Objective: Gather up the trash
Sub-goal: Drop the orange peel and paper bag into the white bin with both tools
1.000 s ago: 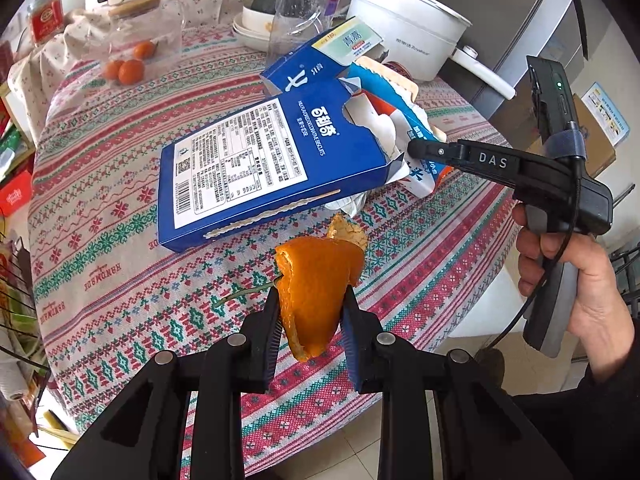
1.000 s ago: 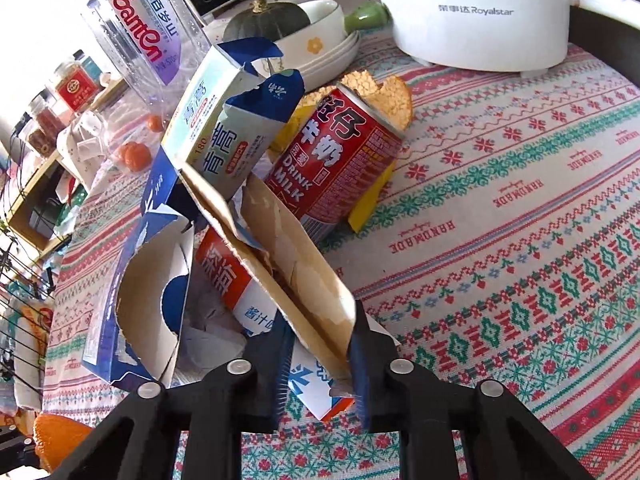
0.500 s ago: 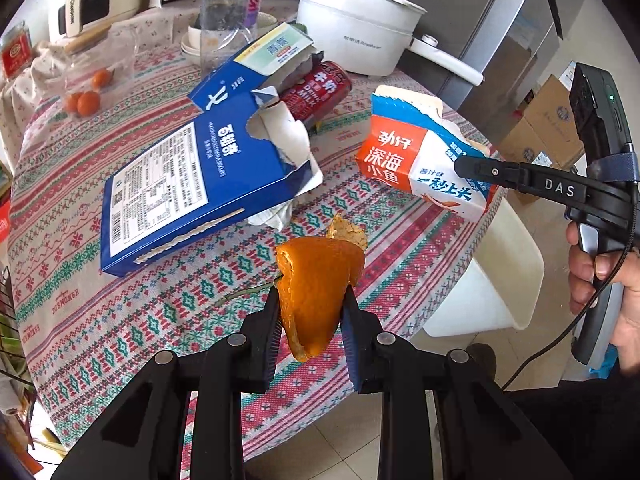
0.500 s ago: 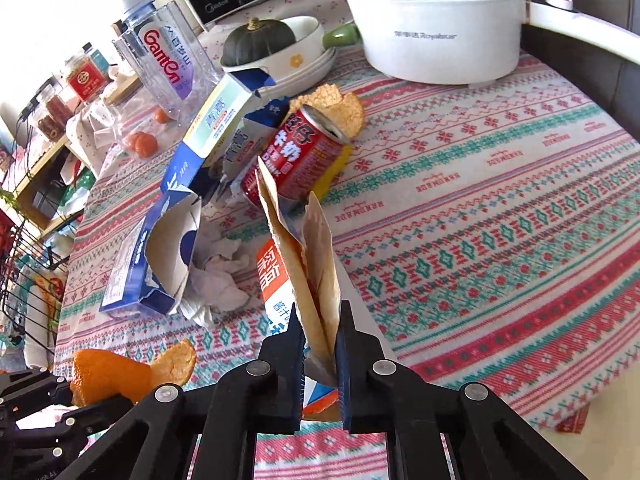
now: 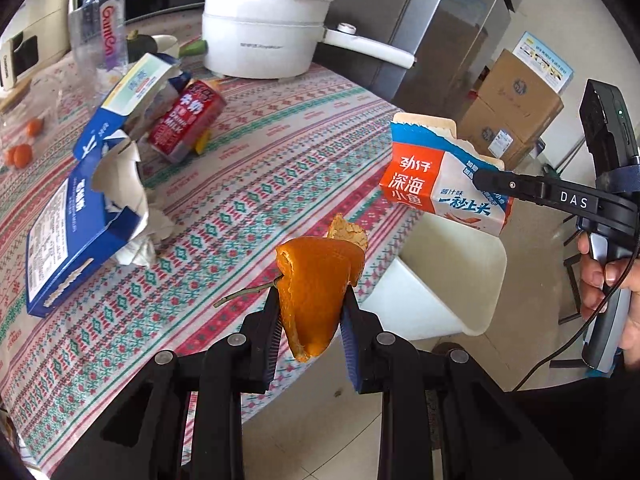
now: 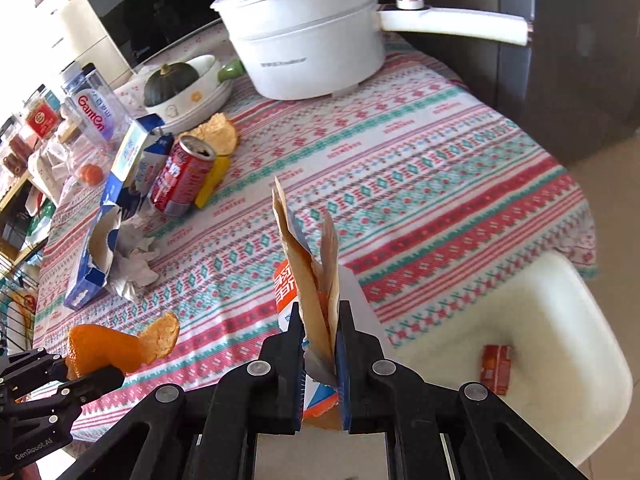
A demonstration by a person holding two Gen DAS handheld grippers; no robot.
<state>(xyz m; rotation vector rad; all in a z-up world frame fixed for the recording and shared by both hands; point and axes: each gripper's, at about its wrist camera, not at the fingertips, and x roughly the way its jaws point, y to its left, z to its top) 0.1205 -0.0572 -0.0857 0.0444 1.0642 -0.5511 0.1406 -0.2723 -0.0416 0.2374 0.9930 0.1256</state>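
My left gripper (image 5: 310, 312) is shut on an orange peel (image 5: 316, 280) and holds it past the table's edge, near a white bin (image 5: 452, 280). The peel also shows in the right wrist view (image 6: 116, 346). My right gripper (image 6: 320, 344) is shut on a torn orange, white and blue snack carton (image 6: 310, 280), held above the white bin (image 6: 532, 344). The carton also shows in the left wrist view (image 5: 444, 184). A small red wrapper (image 6: 496, 368) lies in the bin. On the table lie a torn blue box (image 5: 76, 216), crumpled paper (image 6: 132, 260), a milk carton (image 5: 128, 100) and a red can (image 6: 182, 178).
A white pot (image 6: 308, 40) with a long handle stands at the back of the table (image 6: 400, 152). A water bottle (image 5: 102, 36), a bowl with a squash (image 6: 176, 84) and small oranges (image 5: 20, 154) are at the left. Cardboard boxes (image 5: 512, 112) stand on the floor.
Both grippers have drawn back from the table towards the white bin. The right one has carried the snack carton off the trash pile and over the bin; the left still holds the peel.
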